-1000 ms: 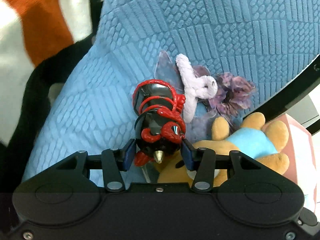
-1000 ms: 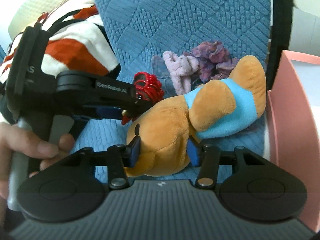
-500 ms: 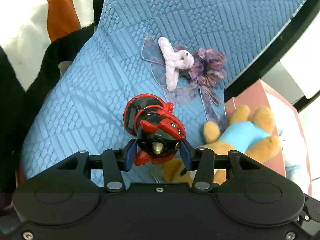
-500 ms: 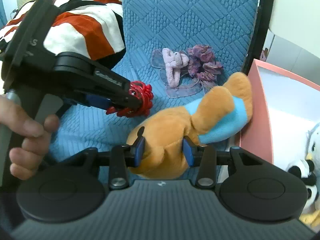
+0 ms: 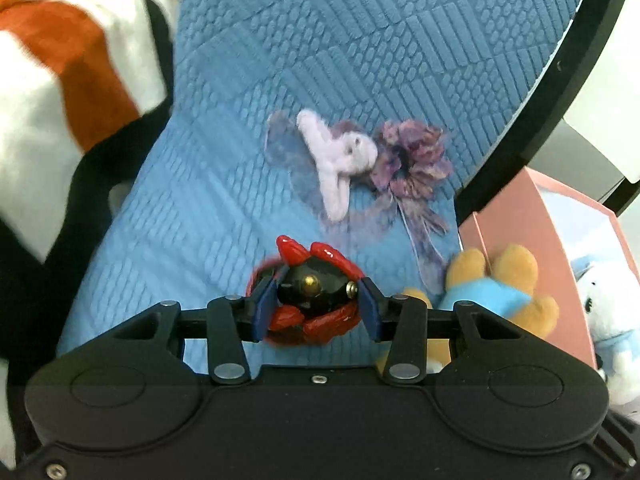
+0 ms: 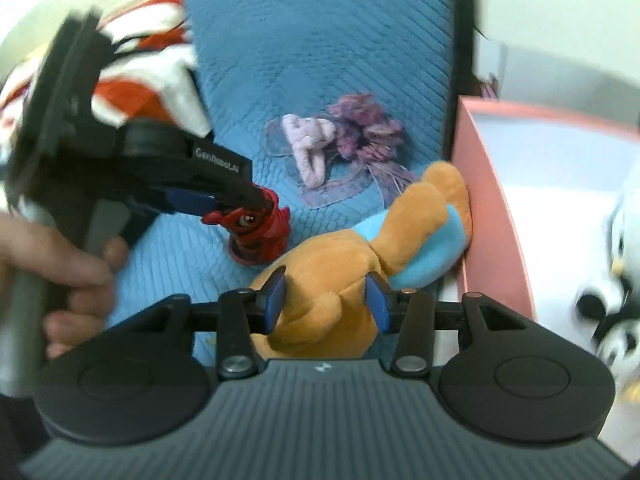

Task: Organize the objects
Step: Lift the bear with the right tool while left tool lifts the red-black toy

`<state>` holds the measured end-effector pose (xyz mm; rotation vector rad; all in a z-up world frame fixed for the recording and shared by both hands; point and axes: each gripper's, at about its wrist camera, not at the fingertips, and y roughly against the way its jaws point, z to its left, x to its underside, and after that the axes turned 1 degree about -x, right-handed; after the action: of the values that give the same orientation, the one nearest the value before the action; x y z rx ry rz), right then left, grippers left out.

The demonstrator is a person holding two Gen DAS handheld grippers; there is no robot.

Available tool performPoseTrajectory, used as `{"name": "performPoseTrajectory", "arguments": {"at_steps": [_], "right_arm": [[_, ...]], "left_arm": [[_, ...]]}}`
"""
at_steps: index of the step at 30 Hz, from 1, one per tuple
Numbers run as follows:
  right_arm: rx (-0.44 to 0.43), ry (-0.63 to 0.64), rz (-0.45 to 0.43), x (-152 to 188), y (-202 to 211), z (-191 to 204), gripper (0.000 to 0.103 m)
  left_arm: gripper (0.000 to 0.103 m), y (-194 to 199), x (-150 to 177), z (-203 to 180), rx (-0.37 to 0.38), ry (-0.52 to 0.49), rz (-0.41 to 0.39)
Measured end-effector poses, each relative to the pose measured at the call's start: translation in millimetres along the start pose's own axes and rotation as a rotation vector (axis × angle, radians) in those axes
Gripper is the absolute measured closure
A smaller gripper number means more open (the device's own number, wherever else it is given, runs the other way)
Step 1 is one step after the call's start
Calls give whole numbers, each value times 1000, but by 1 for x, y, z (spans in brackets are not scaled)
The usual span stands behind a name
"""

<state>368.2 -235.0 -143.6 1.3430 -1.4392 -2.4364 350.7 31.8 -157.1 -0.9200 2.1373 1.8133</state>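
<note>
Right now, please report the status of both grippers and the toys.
Left gripper shut on red-black toy. Right gripper fingers opening slightly, orange plush between them, against pink box. Pink bunny lies on blue cushion.

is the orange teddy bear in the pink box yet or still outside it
Outside. The orange teddy bear hangs over the blue cushion, held in the right tool, its far end touching the pink box wall.

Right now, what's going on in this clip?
A person is tidying toys off a blue quilted cushion with two handheld grippers. The left gripper is shut on a red and black toy figure. The right gripper has an orange plush in a blue shirt between its pads, though its jaws are opening; the plush touches the pink box that already holds plush toys. A pale pink bunny and purple flower remain on the cushion.
</note>
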Motion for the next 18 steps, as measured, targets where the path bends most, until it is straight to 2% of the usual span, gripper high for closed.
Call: {"name": "performPoseTrajectory", "arguments": {"at_steps": [2,3,5,7,9,11,12,15,18], "right_arm": [[-24,-139,19,-1,-3,-13,34],[-26,-206,27,-1,-5,-19,30],[-41,-319,27,2,-6,-29,30],[-37,-351,28,2,-11,-32,31],[0,-372,29,2,-17,-32,31],[30,-411,17,3,-23,-34,30],[26,-422,14,2,-25,-34,30],[36,-455,-1,-1,-32,-33,31],[60,-450,22,-3,-47,-33,30]], "left_arm": [[62,-5,-6,2,0,-12,5],[62,-7,-8,3,11,-12,8],[60,-9,-9,8,36,-2,20],[59,-12,-10,13,62,17,39],[52,-13,-12,17,80,26,45],[32,-9,-12,20,96,36,29],[28,-8,-12,22,103,41,22],[27,-9,-11,26,122,54,36],[27,-14,-9,24,145,59,59]]}}
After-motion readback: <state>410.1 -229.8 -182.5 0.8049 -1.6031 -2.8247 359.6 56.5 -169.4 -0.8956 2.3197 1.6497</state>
